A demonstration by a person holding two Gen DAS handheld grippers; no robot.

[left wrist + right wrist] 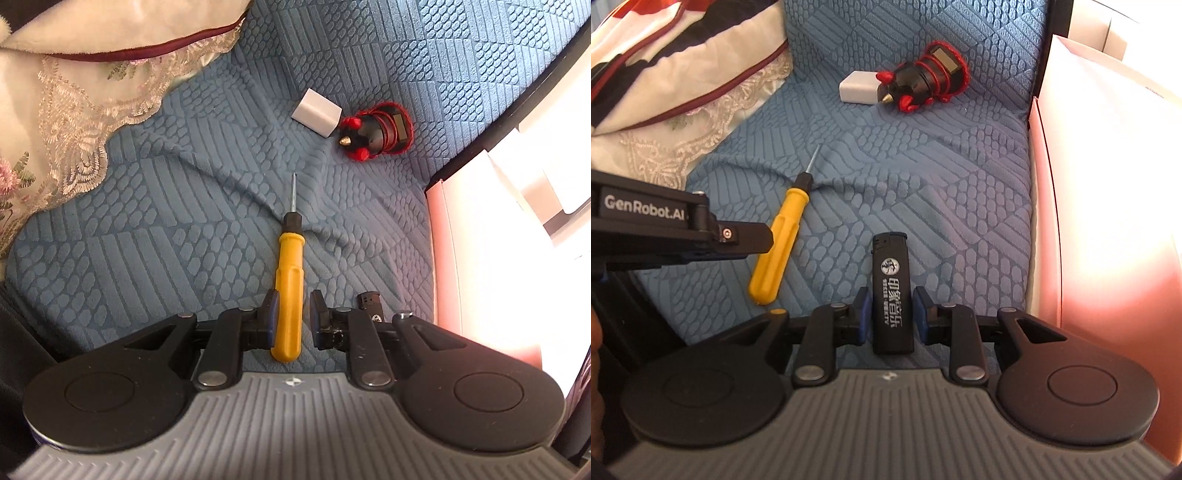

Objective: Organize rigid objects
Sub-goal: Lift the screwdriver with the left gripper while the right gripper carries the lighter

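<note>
Left gripper (pixel 291 314) of mine is held low over the blue cover (pixel 184 229), fingers pointing forward, jaws straddling the yellow handle of the screwdriver (pixel 288 273). One blue pad (pixel 272 314) touches the handle's left side; a narrow gap remains on the right, so I cannot tell whether the grip is closed. The screwdriver lies on the cover, shaft pointing away from me. In the right wrist view my left gripper (pixel 764 240) enters from the left edge, level with the cover, its tip over the screwdriver (pixel 779 240).

My right gripper (pixel 892 314) is likewise low and forward-pointing, jaws either side of the black lighter (pixel 892 291). The lighter lies lengthwise between the pads (pixel 861 314), cap end away from me; small gaps show on both sides, so the jaws look parted, not clamped.

Farther off, a white adapter (pixel 858 88) lies touching a black-and-red gadget (pixel 927 81). A lace-edged pillow (pixel 683 92) sits at the left, a pink board (pixel 1089 184) at the right.
</note>
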